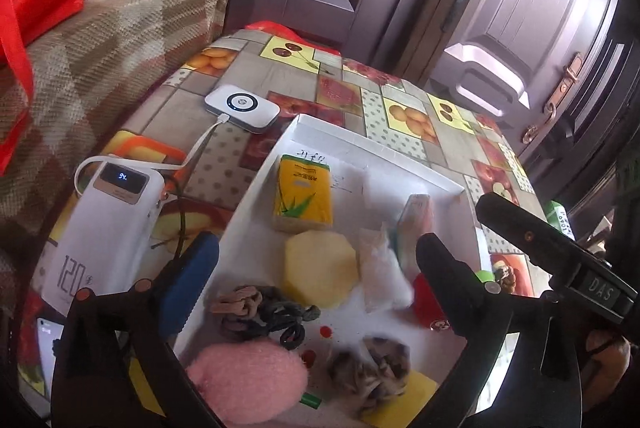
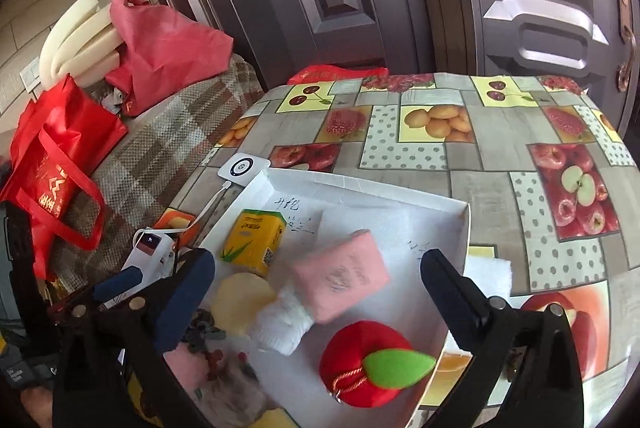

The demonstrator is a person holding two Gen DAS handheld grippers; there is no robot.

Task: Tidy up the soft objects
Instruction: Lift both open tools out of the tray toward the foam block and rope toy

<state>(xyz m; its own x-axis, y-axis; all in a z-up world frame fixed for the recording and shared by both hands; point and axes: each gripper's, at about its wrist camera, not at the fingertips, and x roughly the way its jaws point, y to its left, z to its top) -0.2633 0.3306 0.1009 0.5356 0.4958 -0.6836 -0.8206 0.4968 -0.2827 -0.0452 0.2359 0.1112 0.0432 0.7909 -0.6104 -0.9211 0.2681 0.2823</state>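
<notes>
Both jaws gape empty over the tray [image 2: 464, 220]; close gently round the red apple [image 2: 360, 356] next.

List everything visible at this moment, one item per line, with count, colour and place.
tray: 1, white, on the table
tissue pack: 1, yellow, tray's far left
sponge: 1, pale yellow, tray middle
pink pack: 1, tray middle
plush apple: 1, red, green leaf, tray's near right
pink puff: 1, tray's near left
hair ties: several, dark, beside the sponge
power bank: 1, white, left of the tray
red bags: 2, on the couch
left claw: open
right claw: open
</notes>
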